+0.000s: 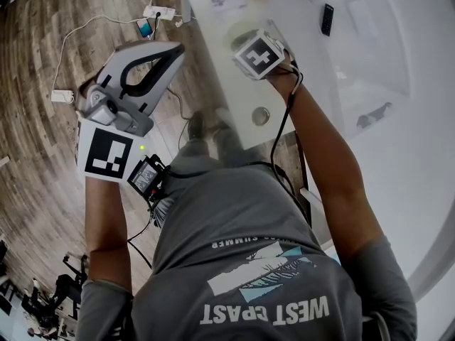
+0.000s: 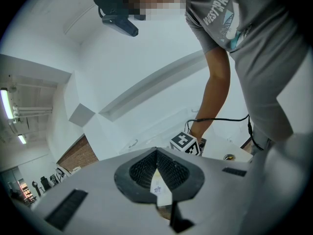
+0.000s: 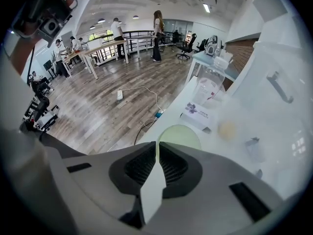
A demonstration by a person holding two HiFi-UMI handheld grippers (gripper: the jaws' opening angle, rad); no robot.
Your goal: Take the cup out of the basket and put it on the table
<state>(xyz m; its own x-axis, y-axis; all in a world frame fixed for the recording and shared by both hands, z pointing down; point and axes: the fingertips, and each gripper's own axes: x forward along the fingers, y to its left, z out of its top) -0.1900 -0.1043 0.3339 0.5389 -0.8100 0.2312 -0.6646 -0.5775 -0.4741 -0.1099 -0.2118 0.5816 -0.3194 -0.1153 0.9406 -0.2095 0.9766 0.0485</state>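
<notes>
2 grippers, 0 loads.

Left gripper [image 2: 156,156]: jaws pressed together with nothing between them. It is held over the floor [image 1: 43,155] beside the table [image 1: 234,84] and aimed upward.

Right gripper [image 3: 156,148]: jaws likewise together and empty. It sits low over the table, tips just short of a pale green disc [image 3: 180,137].

Also on the table: 1 printed card [image 3: 198,112], 1 yellowish round item [image 3: 227,129], 1 black remote [image 1: 326,18].

Cup: not identifiable in any view. Basket: likewise not seen.

Progress, as a judgement: 0 steps done. Finding the basket, lifting the cup out and setting it on the table all remain.
</notes>
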